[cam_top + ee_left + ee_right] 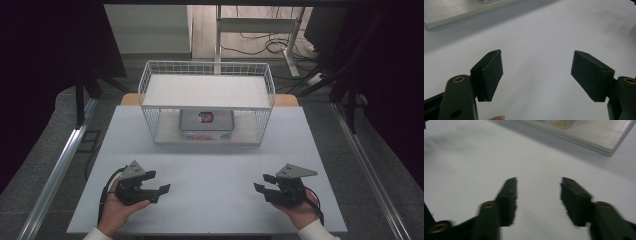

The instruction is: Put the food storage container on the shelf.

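Note:
On the white table [210, 165], my left gripper [159, 182] rests in a hand at the near left. It is open, and between its black pads [490, 72] there is only bare table. My right gripper [262, 182], held in the other hand at the near right, is open too, its blurred jaws apart over bare table with nothing between them [539, 197]. Both grippers point toward the middle of the table. A clear lidded container [206, 123] with a red label sits on the lower shelf of a white wire rack [207, 75] at the far side.
The rack's top shelf [205, 91] is bare. Its pale base board shows at the upper edge of the left gripper view [449, 12] and of the right gripper view [599, 135]. Metal rails [60, 170] run along both sides of the table. A desk frame and cables stand behind.

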`<state>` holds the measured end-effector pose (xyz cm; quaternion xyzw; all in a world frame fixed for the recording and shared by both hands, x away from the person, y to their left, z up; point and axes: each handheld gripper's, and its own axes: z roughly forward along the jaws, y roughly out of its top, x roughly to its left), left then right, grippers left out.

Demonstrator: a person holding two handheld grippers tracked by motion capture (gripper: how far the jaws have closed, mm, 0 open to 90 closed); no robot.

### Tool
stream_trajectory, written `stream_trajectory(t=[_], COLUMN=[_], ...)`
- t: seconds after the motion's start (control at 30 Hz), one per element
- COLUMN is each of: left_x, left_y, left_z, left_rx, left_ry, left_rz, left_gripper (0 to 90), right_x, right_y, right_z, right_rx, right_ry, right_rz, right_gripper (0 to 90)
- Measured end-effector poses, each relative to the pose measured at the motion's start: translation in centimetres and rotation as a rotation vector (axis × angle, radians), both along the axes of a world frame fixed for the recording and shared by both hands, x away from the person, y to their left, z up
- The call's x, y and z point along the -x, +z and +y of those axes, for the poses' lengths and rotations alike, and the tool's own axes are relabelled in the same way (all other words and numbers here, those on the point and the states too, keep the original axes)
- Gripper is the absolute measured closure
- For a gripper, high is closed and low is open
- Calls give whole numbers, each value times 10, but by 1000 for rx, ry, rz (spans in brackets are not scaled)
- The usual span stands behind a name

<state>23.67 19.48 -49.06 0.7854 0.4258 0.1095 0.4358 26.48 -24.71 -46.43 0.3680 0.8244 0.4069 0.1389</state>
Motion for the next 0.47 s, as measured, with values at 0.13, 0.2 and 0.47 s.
stream_trajectory(t=[0.13,0.2,0.47], left_x=[0,0,-2], left_y=[0,-1,1], left_z=[0,0,-3], left_rx=[-9,-10,-8], left_ry=[-4,-6,-1], left_rz=[-5,-4,-3], left_gripper=[251,250,243], right_x=[0,1,0], right_y=[1,1,1], right_z=[5,6,2], right_rx=[-21,-16,-36], right_ry=[1,-2,-27], right_rz=[-8,-21,-32], right_gripper=[280,251,202])
